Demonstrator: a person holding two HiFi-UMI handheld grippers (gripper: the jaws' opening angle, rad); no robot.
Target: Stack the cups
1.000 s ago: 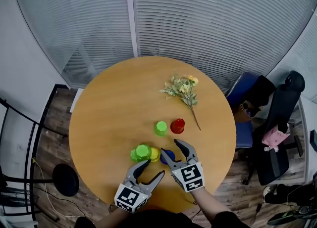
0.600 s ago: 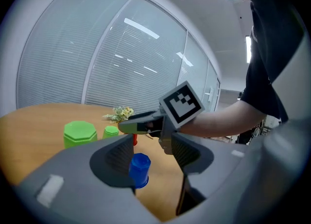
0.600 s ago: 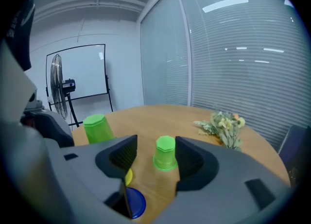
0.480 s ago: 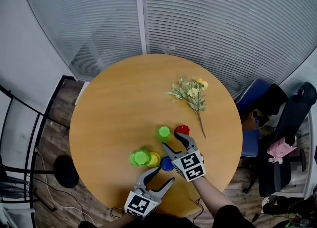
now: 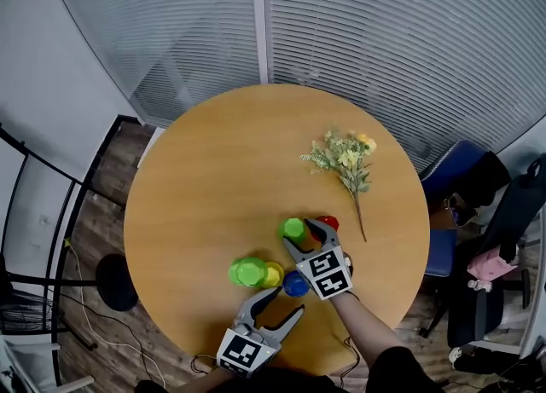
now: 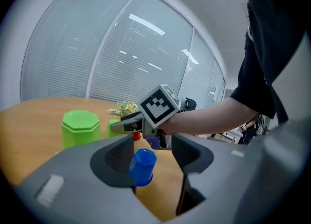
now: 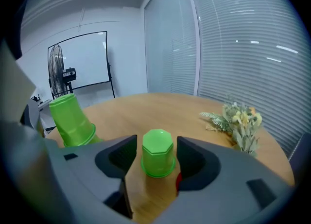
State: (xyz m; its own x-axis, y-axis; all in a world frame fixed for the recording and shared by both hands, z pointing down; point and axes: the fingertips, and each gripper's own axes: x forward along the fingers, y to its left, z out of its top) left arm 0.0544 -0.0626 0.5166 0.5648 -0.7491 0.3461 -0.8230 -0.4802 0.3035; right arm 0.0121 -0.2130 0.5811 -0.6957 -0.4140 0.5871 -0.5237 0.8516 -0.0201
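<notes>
Shift: right gripper point(image 5: 301, 236) has pushed forward from the blue cup point(image 5: 295, 283) to the small green cup point(image 7: 157, 153) within 1 second, while the left gripper point(image 5: 284, 302) has dropped back toward the near table point(image 5: 196, 178) edge.
Right jaws: spread, 1 on each side of the small green cup, no contact visible.
Left jaws: apart and empty; the blue cup stands ahead of them, ungripped.
Small green cup: upside down on the tabletop, red cup point(image 5: 328, 222) just beside it.
Handling: looks like light, stiff, smooth plastic that could skate or tip; 2 opposite flat facets around mid-height seem the safest hold.
Other cups: large green cup point(image 5: 249, 271) touching a yellow cup point(image 5: 272, 274), near the blue one.
Beyond: flower sprig point(image 5: 348, 157) lies well apart.
Hidden: red cup mostly behind the right jaw; whether the large green cup is 1 or 2 nested cannot be told.
</notes>
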